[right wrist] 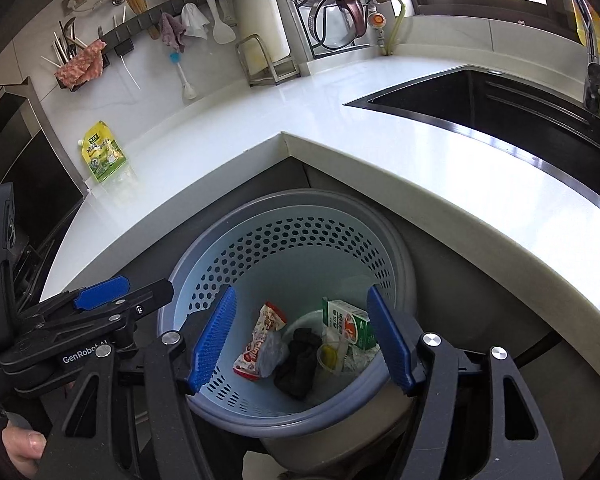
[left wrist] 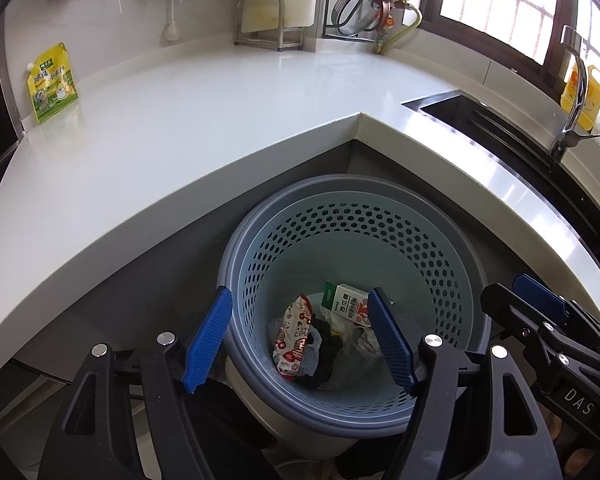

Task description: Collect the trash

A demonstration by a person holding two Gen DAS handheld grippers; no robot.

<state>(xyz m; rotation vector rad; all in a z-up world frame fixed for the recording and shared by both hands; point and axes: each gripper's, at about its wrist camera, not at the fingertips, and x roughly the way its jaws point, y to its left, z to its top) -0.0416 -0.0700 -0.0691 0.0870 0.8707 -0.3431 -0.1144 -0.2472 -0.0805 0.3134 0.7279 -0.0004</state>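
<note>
Left wrist: left gripper [left wrist: 300, 340] above bin [left wrist: 452, 248], jaws wide apart, nothing between pads. Bin stands on floor in inner corner of counter [left wrist: 220, 112]. Inside bin: red wrapper [left wrist: 294, 340], carton [left wrist: 346, 304], black cloth [left wrist: 326, 354]. Yellow pouch [left wrist: 52, 82] upright on counter, far left.

Right wrist: right gripper [right wrist: 302, 340] over same bin [right wrist: 204, 272], jaws spread, empty. Wrapper [right wrist: 260, 340], carton [right wrist: 346, 322], cloth [right wrist: 300, 360] at bottom. Pouch [right wrist: 102, 152] on counter, well apart. Sink [right wrist: 500, 104] upper right.
</note>
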